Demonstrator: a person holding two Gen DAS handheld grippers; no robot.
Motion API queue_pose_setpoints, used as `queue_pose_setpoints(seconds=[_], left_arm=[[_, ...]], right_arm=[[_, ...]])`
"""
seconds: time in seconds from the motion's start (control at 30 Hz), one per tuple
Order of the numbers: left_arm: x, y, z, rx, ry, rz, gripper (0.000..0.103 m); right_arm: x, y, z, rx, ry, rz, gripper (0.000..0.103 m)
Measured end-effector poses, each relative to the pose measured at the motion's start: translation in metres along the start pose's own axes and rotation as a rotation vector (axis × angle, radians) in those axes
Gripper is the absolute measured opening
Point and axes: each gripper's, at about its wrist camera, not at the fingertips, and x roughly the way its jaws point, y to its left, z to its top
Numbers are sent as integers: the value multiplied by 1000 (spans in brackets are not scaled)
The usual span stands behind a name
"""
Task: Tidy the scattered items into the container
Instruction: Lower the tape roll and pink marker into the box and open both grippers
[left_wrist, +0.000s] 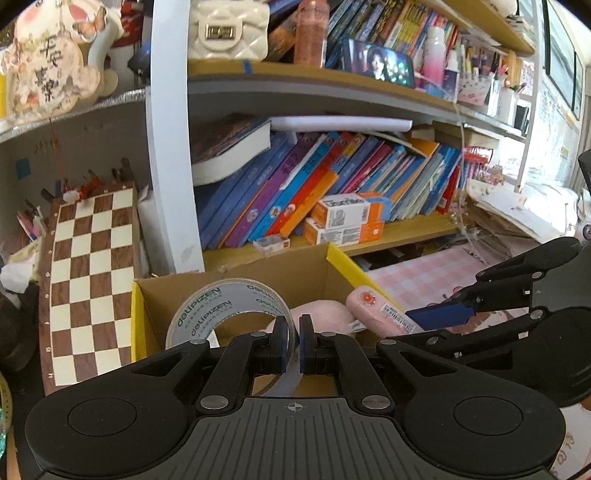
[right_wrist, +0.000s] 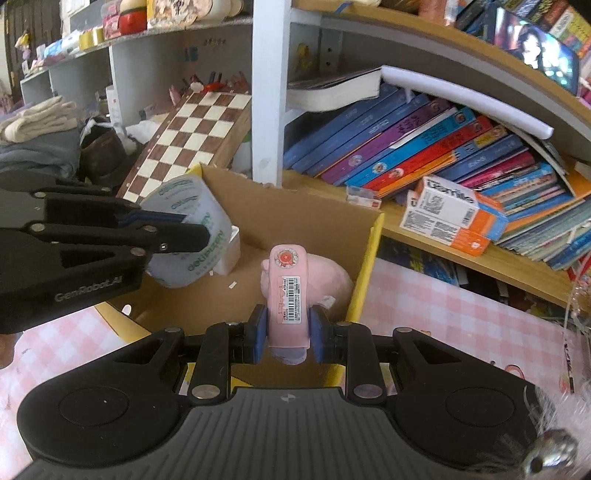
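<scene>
A cardboard box (left_wrist: 243, 273) with yellow edges stands open in front of the bookshelf; it also shows in the right wrist view (right_wrist: 306, 218). My left gripper (left_wrist: 293, 345) is shut on a roll of clear tape (left_wrist: 221, 306) and holds it over the box's left side; the roll also shows in the right wrist view (right_wrist: 192, 229). My right gripper (right_wrist: 288, 338) is shut on a pink case (right_wrist: 286, 291) with a barcode label, held over the box's right side; the case also shows in the left wrist view (left_wrist: 380, 310). A pink plush (right_wrist: 325, 277) lies inside the box.
A chessboard (left_wrist: 88, 277) leans left of the box. A bookshelf with leaning books (left_wrist: 314, 177) and small orange-and-white cartons (right_wrist: 450, 214) stands behind. A pink checked cloth (right_wrist: 443, 306) covers the table to the right. A white block (right_wrist: 231, 254) lies in the box.
</scene>
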Motion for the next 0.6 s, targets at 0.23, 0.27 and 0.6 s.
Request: queue_pose_setpoints(seconds=[0.23,0.27,0.6], left_arm=[[22,9,-7,-15,49,2,5],[24,10,-8,-18,56,2,5],[41,17,-16,-37,100,-3,5]], right_arm=[[25,2,0,-21,48,30,23],[28,3,0,-23,54,34,23],[48,5,-3,-38,104,60,23]])
